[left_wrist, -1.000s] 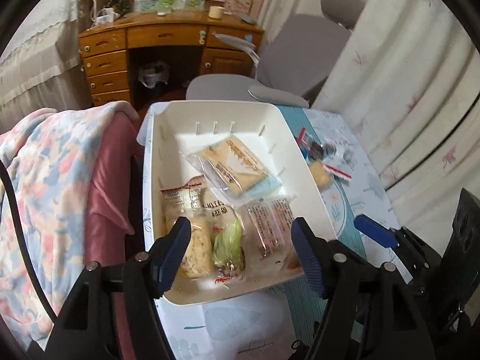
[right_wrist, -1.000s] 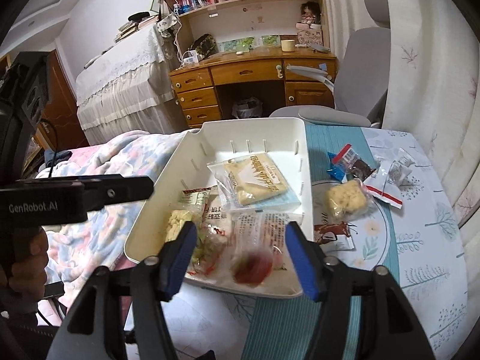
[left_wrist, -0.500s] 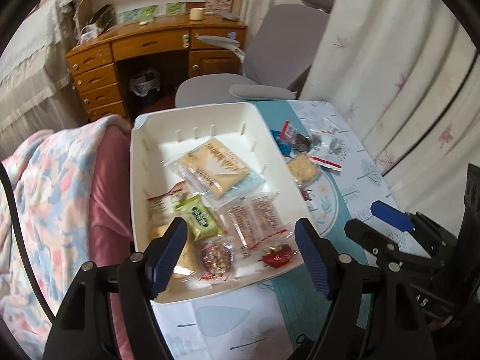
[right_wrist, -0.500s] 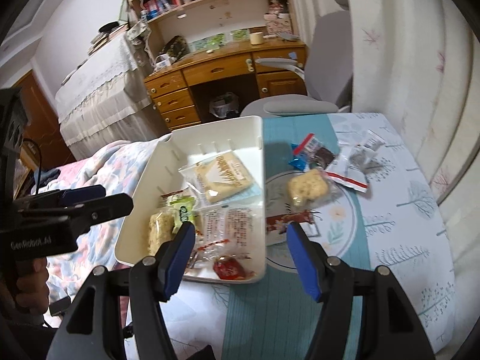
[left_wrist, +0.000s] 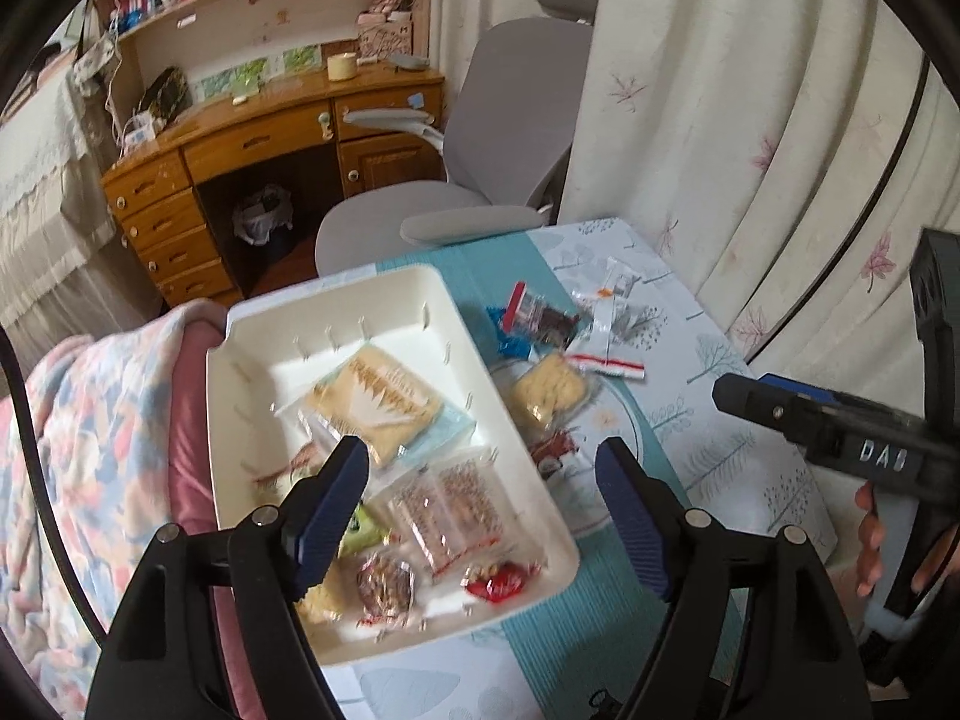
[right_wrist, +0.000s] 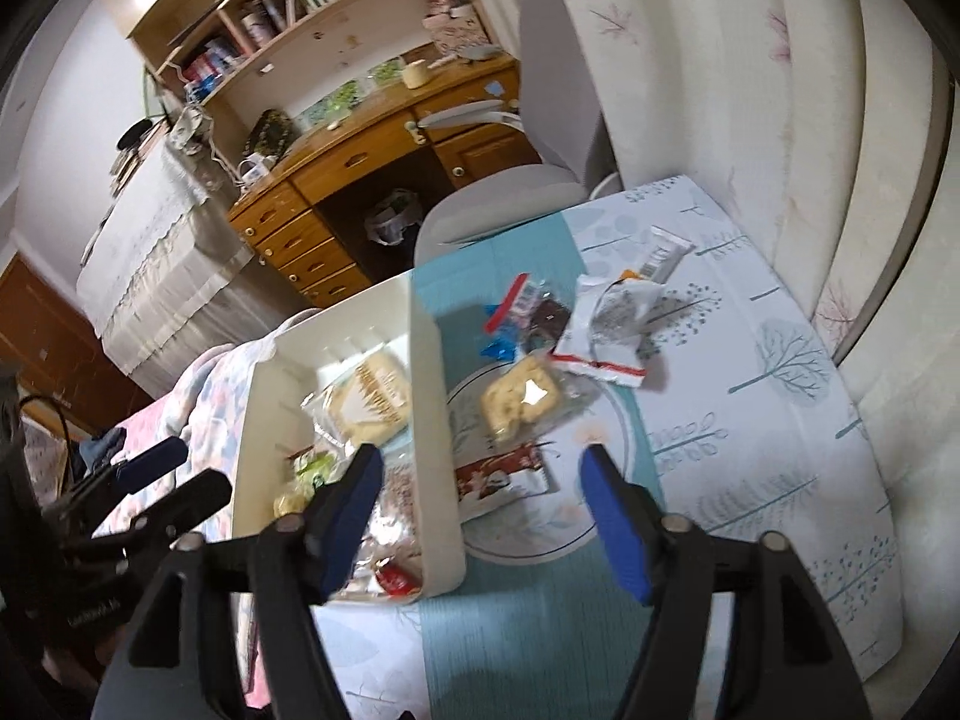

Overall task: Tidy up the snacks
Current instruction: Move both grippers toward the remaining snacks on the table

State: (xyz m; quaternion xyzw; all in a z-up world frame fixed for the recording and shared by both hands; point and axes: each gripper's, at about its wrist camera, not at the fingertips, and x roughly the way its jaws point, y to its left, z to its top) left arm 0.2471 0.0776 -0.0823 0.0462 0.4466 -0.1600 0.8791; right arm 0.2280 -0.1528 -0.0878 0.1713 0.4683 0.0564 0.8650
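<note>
My left gripper [left_wrist: 480, 498] and right gripper [right_wrist: 480, 498] are black frames with silver screws, blue ribbed fingers [left_wrist: 327, 507] and white lettering.

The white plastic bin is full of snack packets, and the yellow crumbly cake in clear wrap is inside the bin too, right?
Not quite. The white plastic bin does hold snack packets, but the yellow crumbly cake in clear wrap lies outside it, on the tree-patterned tablecloth just beside the bin's wall. The right wrist view shows this most clearly.
</note>
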